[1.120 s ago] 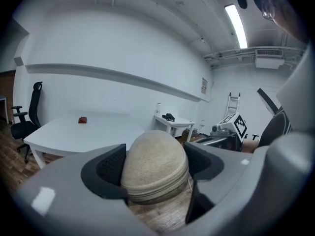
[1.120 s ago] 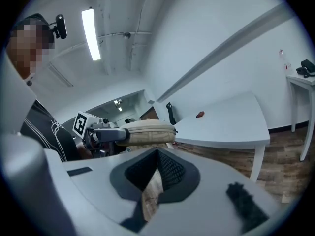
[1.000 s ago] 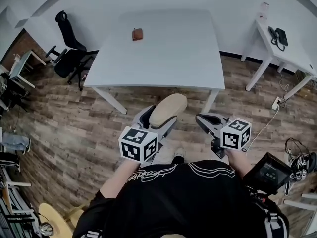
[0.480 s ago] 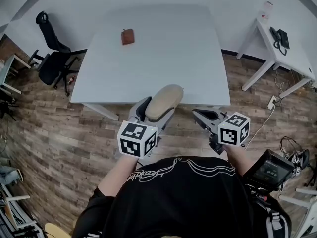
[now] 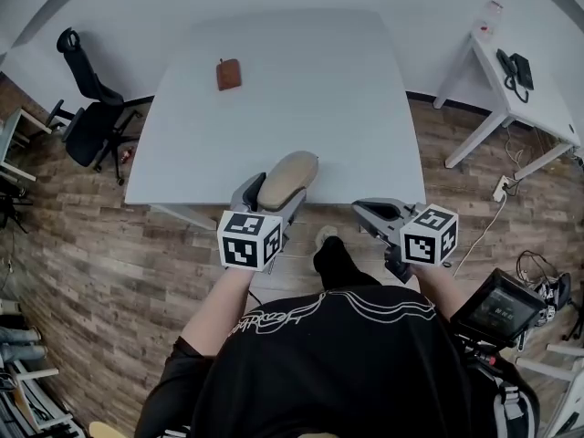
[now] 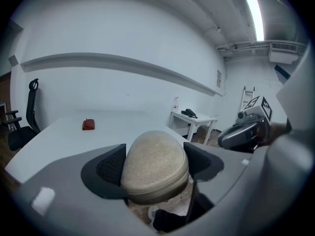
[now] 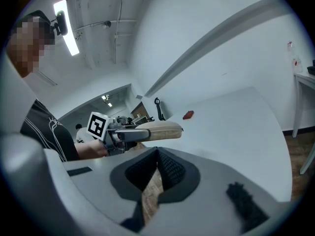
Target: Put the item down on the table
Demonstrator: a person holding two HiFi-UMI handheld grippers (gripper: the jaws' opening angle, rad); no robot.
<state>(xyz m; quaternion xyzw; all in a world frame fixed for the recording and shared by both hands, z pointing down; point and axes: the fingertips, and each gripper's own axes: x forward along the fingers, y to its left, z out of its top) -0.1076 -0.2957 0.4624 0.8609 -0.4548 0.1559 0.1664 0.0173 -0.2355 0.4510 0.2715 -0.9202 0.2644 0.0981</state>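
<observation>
A beige oval case (image 6: 155, 163) is clamped between the fingers (image 6: 110, 166) of the left gripper (image 5: 272, 197). The jaws are spread wide around it, and a dark ribbed pad is pressed against each of its long sides. The case's rounded end juts out past the fingertips, and it is held in the air, not set down. From the head view, it is seen over the near edge of the white table (image 5: 301, 89), whose top stretches away ahead of the fingers. Far beyond the fingertips and a little to their left, a small reddish-brown thing (image 5: 228, 74) lies on the tabletop, well apart from the case. The right gripper (image 5: 370, 211) is held to the right of the left one, level with it. Its fingers (image 7: 170, 168) are brought together at the tips with nothing between them – only a sliver of wooden floor is seen through the gap below. An office chair (image 5: 91, 121) stands off to the left of the table, and a side table (image 5: 511, 99) bearing a phone (image 5: 513, 65) stands off to the right.
</observation>
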